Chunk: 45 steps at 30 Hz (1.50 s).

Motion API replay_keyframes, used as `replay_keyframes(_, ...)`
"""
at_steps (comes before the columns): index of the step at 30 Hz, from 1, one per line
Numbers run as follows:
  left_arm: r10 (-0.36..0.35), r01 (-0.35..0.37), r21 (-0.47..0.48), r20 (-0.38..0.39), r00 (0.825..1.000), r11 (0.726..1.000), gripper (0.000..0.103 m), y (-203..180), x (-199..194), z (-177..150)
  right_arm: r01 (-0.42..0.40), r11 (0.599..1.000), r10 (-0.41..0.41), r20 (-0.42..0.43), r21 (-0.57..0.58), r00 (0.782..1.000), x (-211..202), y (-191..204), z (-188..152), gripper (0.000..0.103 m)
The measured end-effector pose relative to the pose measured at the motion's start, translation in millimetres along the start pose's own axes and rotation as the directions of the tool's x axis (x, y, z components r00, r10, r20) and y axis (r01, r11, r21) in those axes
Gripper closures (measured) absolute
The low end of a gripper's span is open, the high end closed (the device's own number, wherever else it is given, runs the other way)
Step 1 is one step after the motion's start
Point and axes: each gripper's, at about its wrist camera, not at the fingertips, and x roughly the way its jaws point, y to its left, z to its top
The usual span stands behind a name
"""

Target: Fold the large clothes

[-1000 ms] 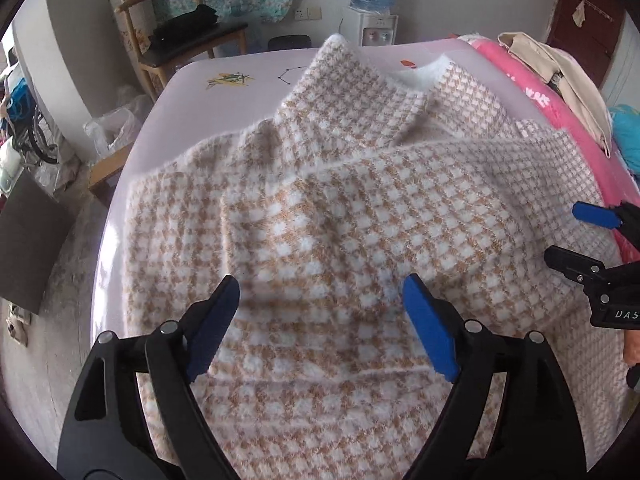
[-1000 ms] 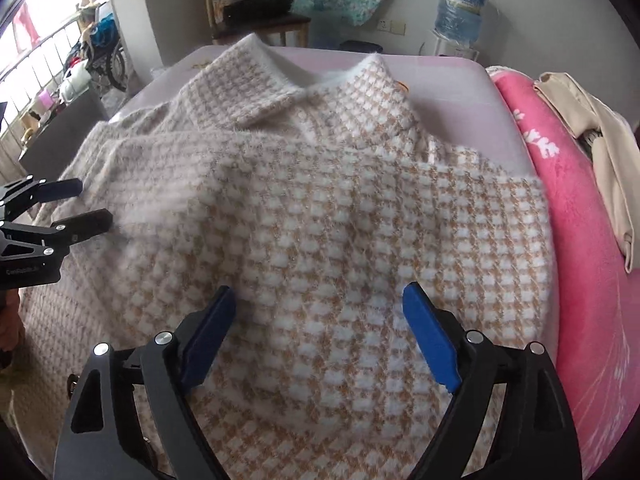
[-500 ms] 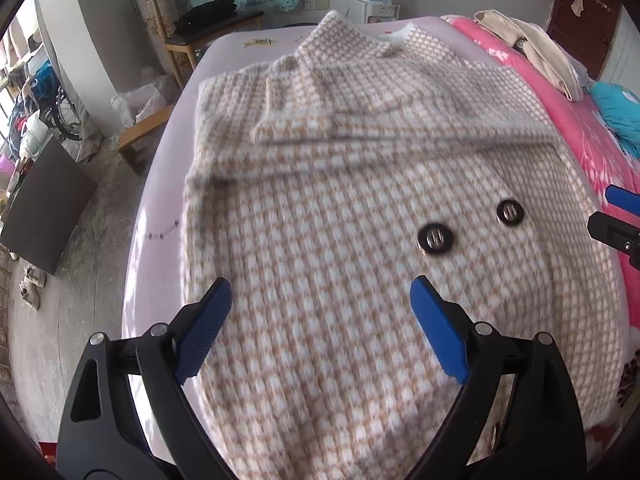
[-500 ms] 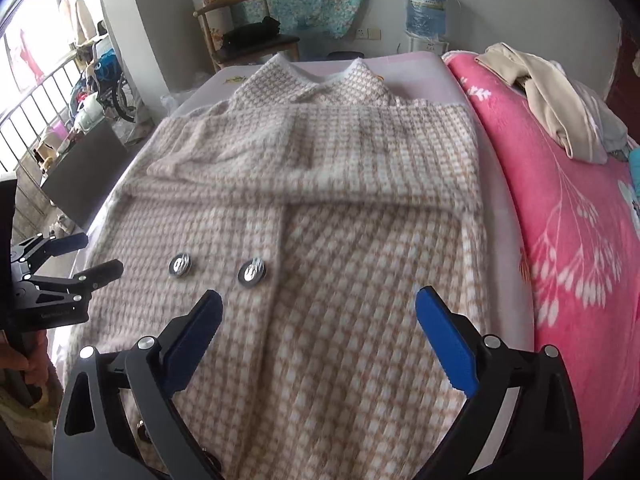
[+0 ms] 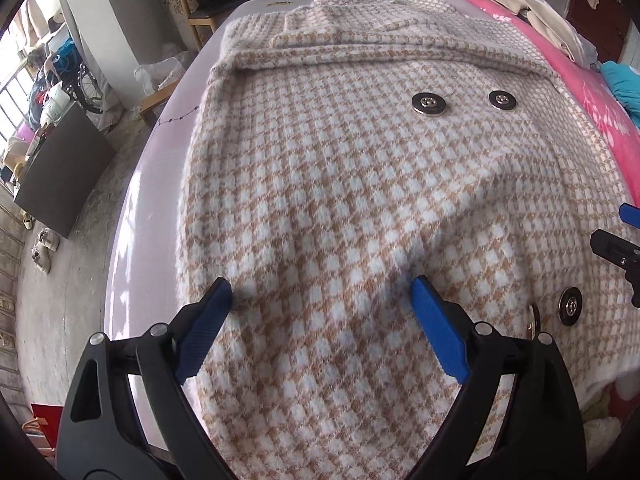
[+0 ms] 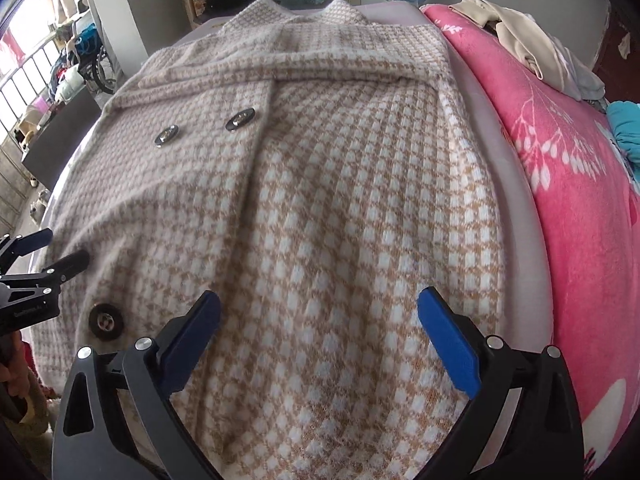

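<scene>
Half a second ago, held higher and further back from the houndstooth coat [image 5: 340,200]; now lowered close over its near hem part, both tools. Left tool [image 5: 322,308] released, blue fingers [image 5: 436,328] wide apart, tips just touching or nearly touching the fabric, nothing grasped. Right tool [image 6: 318,312] also released, spread wide above the cloth near the hem, holding nothing. Probably means the approach to the bottom edge, for a grasp there and then a fold upward toward the collar; no grip made yet.

Coat lying flat on the bed [image 5: 160,160], on the pale lilac sheet, front side up, collar at the far end. Sleeves seemingly folded across the chest already, as a horizontal band under the collar. Fluffy tan and white checked wool, thick and soft, with gentle wrinkles in the middle. Two dark round buttons [image 5: 430,103] in the upper part, another dark button [image 6: 105,319] close to the hem. Beside it to the right, a pink floral blanket [image 6: 560,160] with some beige clothes [image 6: 520,40] on top.
</scene>
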Motion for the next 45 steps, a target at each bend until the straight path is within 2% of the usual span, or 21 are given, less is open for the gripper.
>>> replay_keyframes(2,0.011,-0.011,0.002,-0.002,1.000,1.000,0.015,-2.3,1.5,-3.9,0.025,1.000,-0.025,-0.016,-0.004,1.000,7.2,1.2,-2.6,0.006)
replay_keyframes(11,0.053,-0.052,-0.024,0.004,0.999,0.998,0.007,-4.0,5.5,-5.6,0.019,1.000,-0.019,0.032,0.001,0.999,7.1,-0.9,-5.7,0.006)
replay_keyframes(23,0.039,-0.039,-0.068,0.001,0.999,0.997,0.007,1.2,7.3,-7.8,0.022,1.000,-0.021,0.024,-0.007,0.999,7.9,-1.8,-6.4,0.006)
replay_keyframes(45,0.036,-0.036,-0.069,-0.001,0.999,0.997,0.007,2.3,8.4,-8.2,0.028,1.000,-0.028,0.015,0.003,1.000,6.6,-2.7,-7.2,0.006)
